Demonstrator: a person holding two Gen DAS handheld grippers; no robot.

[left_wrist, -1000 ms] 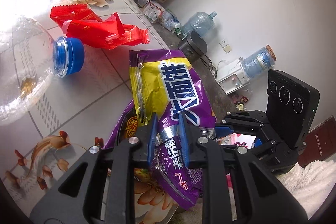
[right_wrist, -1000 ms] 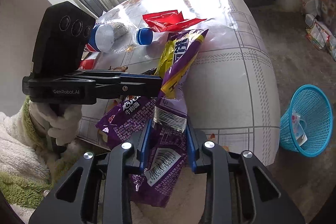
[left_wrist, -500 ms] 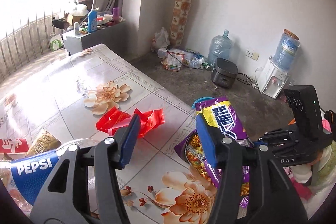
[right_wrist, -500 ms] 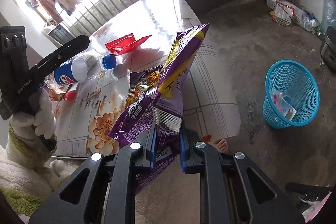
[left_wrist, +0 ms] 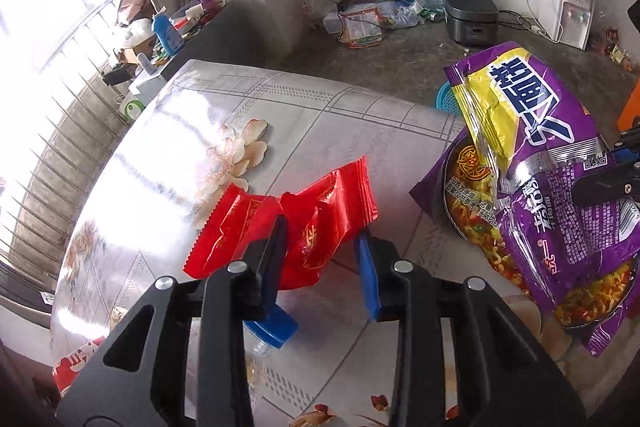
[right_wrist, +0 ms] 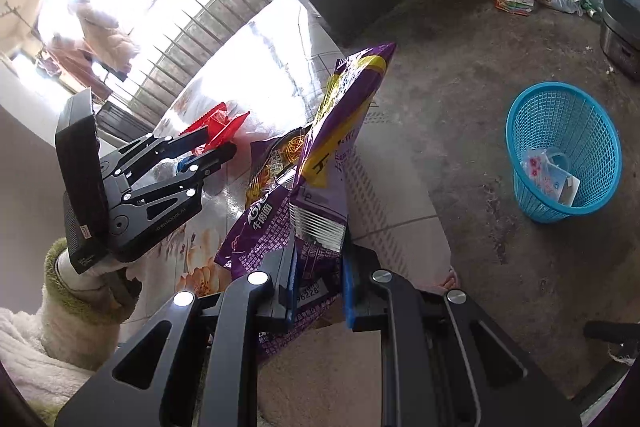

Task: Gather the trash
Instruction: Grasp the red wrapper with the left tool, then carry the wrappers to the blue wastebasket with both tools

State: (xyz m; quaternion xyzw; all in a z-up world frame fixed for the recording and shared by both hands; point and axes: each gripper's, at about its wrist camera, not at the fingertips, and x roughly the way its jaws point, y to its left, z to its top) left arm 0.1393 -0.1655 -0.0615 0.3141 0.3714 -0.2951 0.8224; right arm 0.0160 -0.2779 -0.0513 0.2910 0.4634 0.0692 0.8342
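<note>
The left gripper (left_wrist: 322,255) reaches over the glossy flower-printed tablecloth (left_wrist: 280,115) and its jaws have just been closing, with the crinkled red foil snack wrappers (left_wrist: 288,219) between the blue pads. The wrappers bulge up from between the fingers, and from the right wrist view the same gripper (right_wrist: 218,147) looks clamped on them, the red foil (right_wrist: 218,121) sticking out past the fingertips toward 12 o'clock. Below the left finger, at about 7 o'clock of the wrappers, a blue plastic bottle cap (left_wrist: 272,325) peeks out on the table.

At 3 o'clock in the left wrist view hang the purple and yellow instant-noodle bags (left_wrist: 540,179), crumpled together and lifted at the table's edge. They are pinched by the right gripper (right_wrist: 320,275), whose jaws stand narrow with the barcode end of a purple bag (right_wrist: 316,187) squeezed between the pads; the bags rise from the fingers toward 12 o'clock.

On the bare concrete floor (right_wrist: 460,107), at 3 o'clock of the bags in the right wrist view, stands a round blue plastic mesh basket (right_wrist: 560,155), well apart from the table, with a few pale scraps in its bottom. A hand in a fuzzy white and green sleeve (right_wrist: 76,291) holds the left gripper's handle at 8 o'clock.
</note>
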